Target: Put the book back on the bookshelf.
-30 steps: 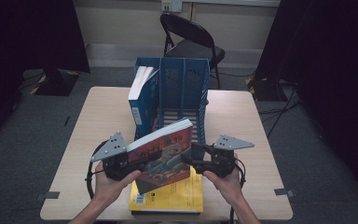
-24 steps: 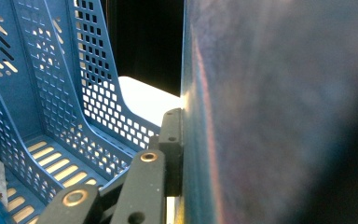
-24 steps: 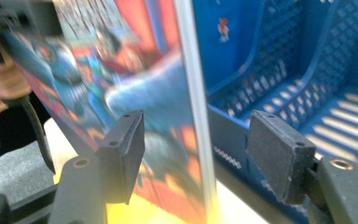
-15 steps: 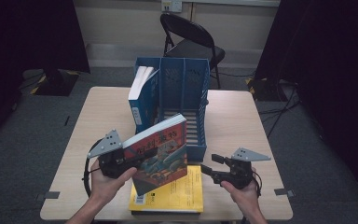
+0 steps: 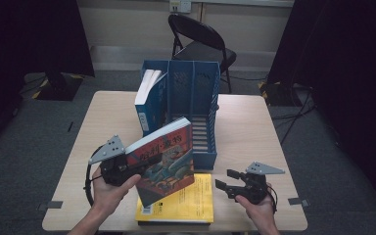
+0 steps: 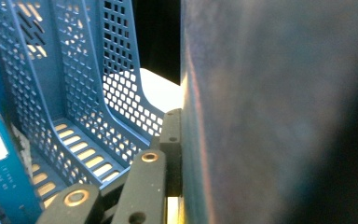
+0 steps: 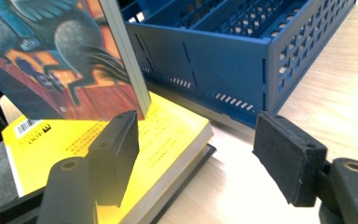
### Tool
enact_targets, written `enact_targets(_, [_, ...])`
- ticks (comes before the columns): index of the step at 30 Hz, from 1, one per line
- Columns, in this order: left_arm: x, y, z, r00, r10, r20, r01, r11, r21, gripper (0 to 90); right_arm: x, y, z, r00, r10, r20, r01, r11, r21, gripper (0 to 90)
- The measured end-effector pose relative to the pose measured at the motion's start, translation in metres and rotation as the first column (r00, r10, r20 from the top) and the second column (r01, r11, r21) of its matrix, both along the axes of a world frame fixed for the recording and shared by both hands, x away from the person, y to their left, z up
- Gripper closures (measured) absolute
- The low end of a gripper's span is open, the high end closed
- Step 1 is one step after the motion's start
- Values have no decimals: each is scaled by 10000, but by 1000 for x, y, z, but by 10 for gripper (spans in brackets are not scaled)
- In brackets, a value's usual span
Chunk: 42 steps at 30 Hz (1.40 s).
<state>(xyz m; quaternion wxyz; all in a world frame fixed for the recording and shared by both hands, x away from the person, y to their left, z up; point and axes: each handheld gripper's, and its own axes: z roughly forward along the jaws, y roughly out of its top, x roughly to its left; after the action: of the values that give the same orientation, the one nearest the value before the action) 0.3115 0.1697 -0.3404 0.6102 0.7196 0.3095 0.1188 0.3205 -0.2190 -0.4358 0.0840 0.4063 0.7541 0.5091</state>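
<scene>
My right gripper (image 5: 230, 182) has let go, jaws just opening, empty—my left gripper (image 5: 120, 166) alone clamps the red book (image 5: 169, 159), ready for the blue rack (image 5: 196, 98).

Your tilted red book (image 5: 165, 161) blocked the blue file rack (image 5: 196, 105) front, yellow book (image 5: 186, 200) lay flat beneath it, rack's left slot taken by standing books (image 5: 147, 100), middle and right slots stood free, bare table (image 5: 254, 132) to your right.

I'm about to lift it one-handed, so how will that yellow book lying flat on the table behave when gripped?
The yellow book looks thick, so probably heavy. Its glossy cover may slip between pads. Gripped at one edge, it would likely sag open.
</scene>
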Motion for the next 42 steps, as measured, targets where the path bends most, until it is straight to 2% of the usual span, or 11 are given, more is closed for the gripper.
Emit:
enact_targets(7, [2, 9, 3, 9995, 69, -294, -70, 10000, -38, 743, 3, -5, -1, 9989, -466, 39, 465, 9989, 114, 301])
enact_targets(11, [1, 10, 7, 9996, 57, -264, -52, 9998, 178, 744, 4, -8, -4, 9985, -549, -33, 549, 9984, 149, 297])
enact_targets(15, [0, 8, 8, 10000, -35, -57, 38, 9991, 412, 743, 6, -7, -4, 9982, -601, -38, 602, 9980, 173, 295])
enact_targets(19, [-1, 8, 7, 10000, -93, -30, 94, 9994, 336, 743, 6, -7, -5, 9984, -568, -25, 568, 9983, 148, 294])
enact_targets(20, [0, 10, 6, 9999, -132, -91, 133, 9998, 168, 743, 6, -6, -5, 9983, -584, -49, 585, 9982, 126, 294])
enact_targets(22, [0, 10, 5, 9999, -105, -57, 106, 9999, 122, 744, 6, -6, -5, 9984, -561, -58, 561, 9984, 109, 293])
enact_targets(27, [-2, 8, 6, 9997, -233, -48, 233, 9996, 154, 744, 7, -6, -6, 9985, -548, -68, 548, 9984, 105, 292])
enact_targets(32, [-2, 6, 9, 9990, -308, -312, 307, 9995, -32, 745, 7, -5, -6, 9986, -521, -85, 521, 9986, 88, 291])
enact_targets(36, [-2, 3, 12, 9992, -153, -375, 158, 9998, 142, 744, 7, -5, -6, 9986, -530, -89, 531, 9986, 69, 291])
enact_targets(38, [-1, 4, 14, 9986, -50, -520, 54, 10000, 69, 745, 7, -6, -6, 9985, -546, -79, 546, 9985, 76, 291])
enact_targets(42, [-1, 7, 17, 9988, 9, -485, -8, 10000, 24, 745, 7, -6, -6, 9984, -564, -78, 565, 9984, 85, 291])
